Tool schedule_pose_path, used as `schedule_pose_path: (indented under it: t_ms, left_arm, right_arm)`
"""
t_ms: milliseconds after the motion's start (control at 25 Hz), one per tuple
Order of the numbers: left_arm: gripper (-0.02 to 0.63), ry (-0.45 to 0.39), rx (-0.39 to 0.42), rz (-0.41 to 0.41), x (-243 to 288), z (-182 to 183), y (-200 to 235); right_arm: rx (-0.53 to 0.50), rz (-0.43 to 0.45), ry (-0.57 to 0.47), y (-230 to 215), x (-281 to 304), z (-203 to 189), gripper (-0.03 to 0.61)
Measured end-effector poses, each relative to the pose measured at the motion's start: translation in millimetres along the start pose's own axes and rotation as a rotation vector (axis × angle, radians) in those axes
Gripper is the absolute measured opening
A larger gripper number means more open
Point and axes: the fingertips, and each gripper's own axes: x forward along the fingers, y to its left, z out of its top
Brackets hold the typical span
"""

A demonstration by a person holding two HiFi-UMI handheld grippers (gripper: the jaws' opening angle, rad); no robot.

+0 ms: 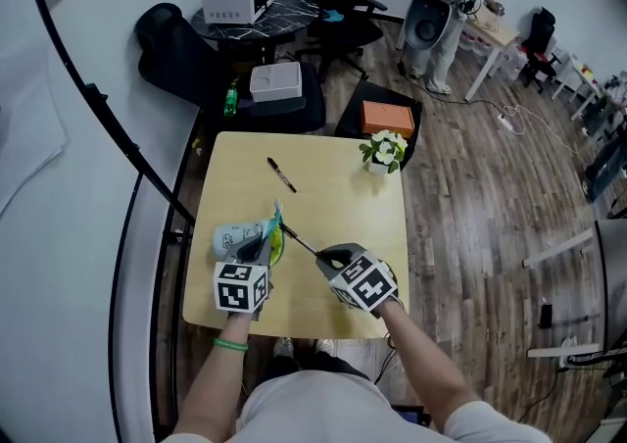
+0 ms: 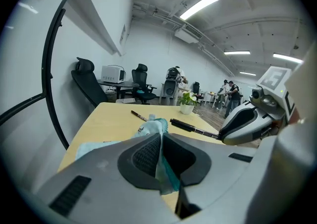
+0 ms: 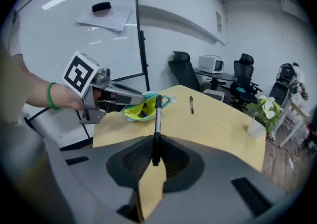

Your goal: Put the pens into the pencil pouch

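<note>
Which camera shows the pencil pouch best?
The right gripper view: the pencil pouch gapes open, yellow lining showing. The head view shows it small; the left gripper view, only its teal edge in the left tool.

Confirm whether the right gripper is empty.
No: the right gripper is clamped on a black pen pointing toward the pouch.
</note>
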Motion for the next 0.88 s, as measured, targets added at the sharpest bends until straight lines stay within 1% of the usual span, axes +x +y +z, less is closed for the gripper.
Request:
schedule_pose_path:
  t_ms: [120,280,520,680,880]
  left_arm:
    - [0.025,0.002,0.009,-0.001,-0.5,-2.0,-3.2]
    - [0.025,0.001,0.031,-0.008,-1.0,-3.8,-7.2]
    - [0.025,0.037,0.098,-0.058,-2.3,-12.2,-18.1]
    - [0.025,0.068,0.122,-0.125,-2.5,-20.9,-30.6]
    - [0.024,0.083,0.082,-0.211,-4.9,-27.5,-44.3]
  right_arm:
    - [-0.026,0.03,0.064,13.0,8.0,-6.7,0.048]
    - [-0.063,0.05,0.146,23.1,18.0,-15.3,0.048]
    - [-0.133,0.075,0.234,33.0,35.3,-17.5,0.048]
    - [-0.171,0.097,0.232,40.9,47.1,-8.9,0.048]
    - [-0.203,0.132,0.186,51.1,61.2,8.0,0.048]
